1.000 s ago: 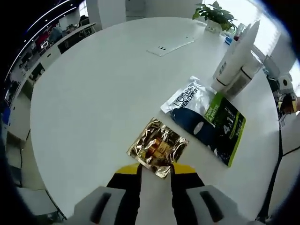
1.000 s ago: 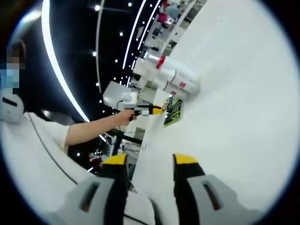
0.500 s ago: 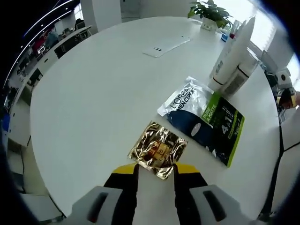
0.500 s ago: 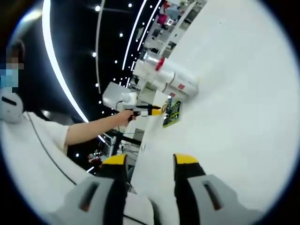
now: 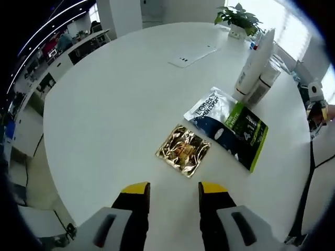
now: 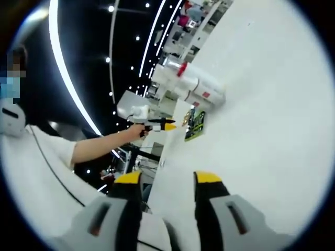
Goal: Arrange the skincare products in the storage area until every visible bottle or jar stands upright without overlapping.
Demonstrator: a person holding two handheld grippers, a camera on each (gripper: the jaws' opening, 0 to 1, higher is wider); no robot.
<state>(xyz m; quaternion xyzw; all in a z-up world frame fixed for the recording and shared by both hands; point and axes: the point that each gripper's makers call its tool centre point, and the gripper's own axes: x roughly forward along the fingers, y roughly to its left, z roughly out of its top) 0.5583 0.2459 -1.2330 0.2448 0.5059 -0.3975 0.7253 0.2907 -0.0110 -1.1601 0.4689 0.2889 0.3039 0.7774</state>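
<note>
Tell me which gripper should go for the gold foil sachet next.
Left. The left gripper hangs open just short of the gold foil sachet, which lies flat on the white table. The right gripper is at the table's far edge.

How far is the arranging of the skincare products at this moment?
Done: the two white bottles stand upright near the table edge. In hand: nothing; left gripper and right gripper are open. Left: gold sachet and dark sachet lie flat.

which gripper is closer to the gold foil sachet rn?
Left. The left gripper hovers open just short of the gold foil sachet, not touching it. The right gripper sits far across the white table, with the sachet beyond the green packet.
</note>
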